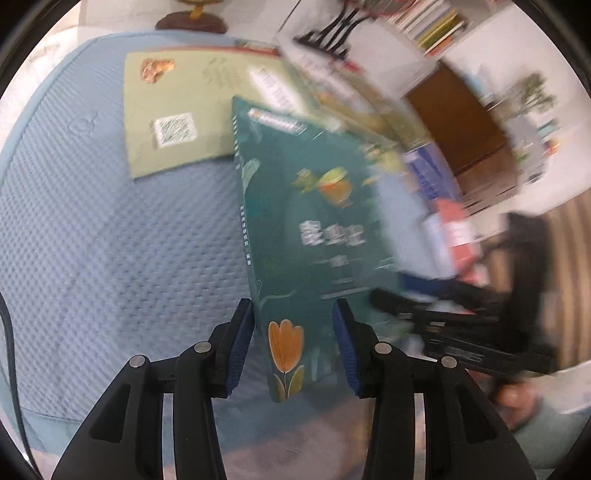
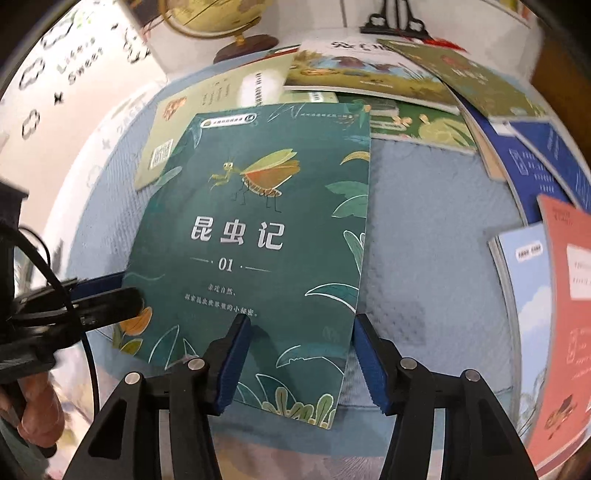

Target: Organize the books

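Note:
A dark green book (image 2: 258, 221) with a mantis on its cover lies tilted over the blue quilted mat (image 2: 424, 221). In the left wrist view the same green book (image 1: 314, 221) runs its lower corner between the fingers of my left gripper (image 1: 293, 308). The jaws stand apart, with one pad tip at the spine. From the right wrist view, my left gripper (image 2: 110, 291) reaches in at the book's lower left edge. My right gripper (image 2: 301, 321) hovers over the book's lower right part, jaws apart, one finger above the cover and the other at its right edge.
A pale green book (image 2: 207, 96) lies behind the dark one. More picture books (image 2: 369, 70) fan across the back, and blue books (image 2: 535, 158), a light blue book (image 2: 524, 295) and a red one (image 2: 565, 295) lie at the right. A globe (image 2: 221, 18) and a black bookstand (image 2: 395, 22) stand at the back.

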Tool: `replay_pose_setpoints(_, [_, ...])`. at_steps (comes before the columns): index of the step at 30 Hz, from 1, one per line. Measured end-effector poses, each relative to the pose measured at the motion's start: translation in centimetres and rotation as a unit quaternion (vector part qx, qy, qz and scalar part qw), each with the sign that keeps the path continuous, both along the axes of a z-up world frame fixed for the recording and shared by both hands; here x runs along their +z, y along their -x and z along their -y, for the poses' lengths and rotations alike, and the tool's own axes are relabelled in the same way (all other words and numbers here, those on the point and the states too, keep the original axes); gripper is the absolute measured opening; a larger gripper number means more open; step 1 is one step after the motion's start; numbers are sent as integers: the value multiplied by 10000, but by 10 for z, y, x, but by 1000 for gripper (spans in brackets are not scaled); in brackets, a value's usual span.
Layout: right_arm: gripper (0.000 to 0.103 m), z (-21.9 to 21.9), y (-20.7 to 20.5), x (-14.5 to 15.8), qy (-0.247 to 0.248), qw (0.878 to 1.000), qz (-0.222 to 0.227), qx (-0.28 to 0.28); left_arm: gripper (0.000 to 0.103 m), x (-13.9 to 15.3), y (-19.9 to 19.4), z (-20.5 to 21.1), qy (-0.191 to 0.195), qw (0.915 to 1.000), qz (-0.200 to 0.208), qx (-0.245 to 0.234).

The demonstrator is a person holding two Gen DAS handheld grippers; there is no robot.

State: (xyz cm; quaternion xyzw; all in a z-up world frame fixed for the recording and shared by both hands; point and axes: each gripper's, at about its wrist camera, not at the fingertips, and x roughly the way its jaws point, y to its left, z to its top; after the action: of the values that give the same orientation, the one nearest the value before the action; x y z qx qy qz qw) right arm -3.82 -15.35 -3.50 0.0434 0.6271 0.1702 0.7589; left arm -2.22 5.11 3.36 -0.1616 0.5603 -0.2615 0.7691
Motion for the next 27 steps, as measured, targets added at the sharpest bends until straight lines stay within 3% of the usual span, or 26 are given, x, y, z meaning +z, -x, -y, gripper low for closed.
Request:
replay_pose_setpoints(2, [56, 8, 2, -1, -256, 9995, -75, -183, 40, 9, 3, -6, 507, 9987, 39, -48])
replay_pose_setpoints(4, [56, 16, 4, -3, -490, 9982, -72, -347, 40, 14, 4, -6, 668, 9977, 85, -51])
replay_pose_setpoints(7, [57, 21, 7, -3, -627, 9970, -57, -443, 35, 8, 3, 3, 262, 9996, 111, 65])
replay_pose_setpoints(8, [57, 22, 8, -3, -646, 9970, -44, -431, 29, 6, 3, 3, 120, 9998, 119, 109])
replay_pose_setpoints(10, [58, 23, 9, -3, -688, 9969, -29, -376, 19, 5, 3, 3, 42, 9997, 115, 218])
replay_pose_setpoints(13, [64, 30, 5, -6, -898, 9956, -50, -256, 14, 3, 3, 8, -23, 9994, 100, 327])
replay_pose_setpoints(18, [64, 43, 2, -6, -1181, 9929, -99, -65, 12, -1, 2, 28, -366, 9983, 41, 448])
replay_pose_setpoints(21, [64, 54, -5, -7, -1551, 9871, -368, -150, 12, -2, 1, 43, -572, 9970, -5, 525])
replay_pose_setpoints(24, [64, 62, -13, -5, -1923, 9794, -603, -154, 12, 1, 0, 42, -422, 9963, -91, 736])
replay_pose_setpoints(27, [64, 70, -17, 1, -2100, 9756, -625, -152, 12, 6, -6, 36, 216, 9945, -286, 989])
